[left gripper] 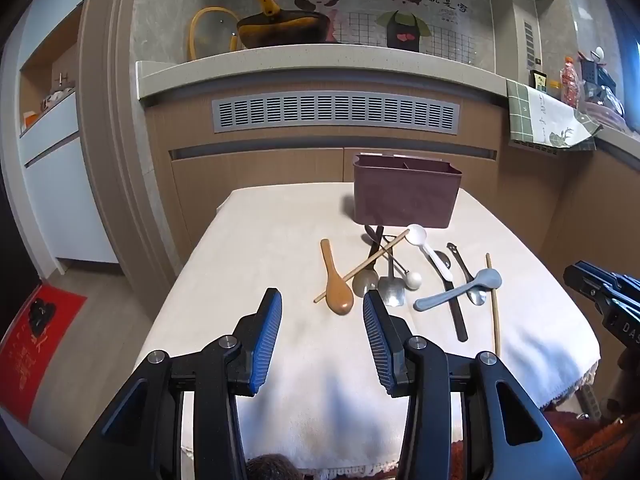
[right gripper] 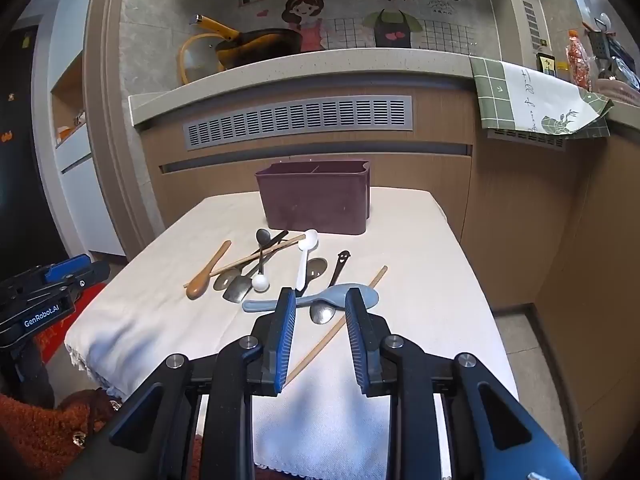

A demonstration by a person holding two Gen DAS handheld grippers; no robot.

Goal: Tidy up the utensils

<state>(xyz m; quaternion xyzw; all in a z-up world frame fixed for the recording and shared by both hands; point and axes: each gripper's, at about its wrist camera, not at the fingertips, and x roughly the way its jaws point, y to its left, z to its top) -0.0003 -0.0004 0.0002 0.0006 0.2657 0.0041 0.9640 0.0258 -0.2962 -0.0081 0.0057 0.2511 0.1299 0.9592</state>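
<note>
Left gripper (left gripper: 322, 300) tilts downward over the near part of the bench (left gripper: 248, 248), its blue pads spread wide with nothing between them, only the white cloth below. From the gripper, the wooden spoon (left gripper: 335, 280) lies at about 1 o'clock, just beyond the right pad. A chopstick (left gripper: 362, 266) crosses the spoon's handle and the metal spoons (left gripper: 372, 268) next to it. Further toward 2 o'clock lie a white spoon (left gripper: 426, 248), a blue spoon (left gripper: 460, 290) and a second chopstick (left gripper: 494, 300) near the bench edge. The brown holder (left gripper: 406, 200) stands upright at 12 o'clock behind the pile, with a divider visible inside. At 3 o'clock the right gripper (left gripper: 576, 280) pokes in from the frame edge.

From the right wrist view, the right gripper (right gripper: 320, 300) also slopes down, with its pads partly apart and empty. The blue spoon (right gripper: 312, 300) lies crosswise just beyond the tips; whether they touch it cannot be told. A chopstick (right gripper: 340, 326) runs diagonally beneath the gap. The white spoon (right gripper: 305, 256) and the metal spoons (right gripper: 240, 280) sit toward 11 o'clock, the wooden spoon (right gripper: 208, 270) at 10 o'clock, and the holder (right gripper: 316, 200) at 12 o'clock. The left gripper (right gripper: 96, 270) shows at 9 o'clock.
</note>
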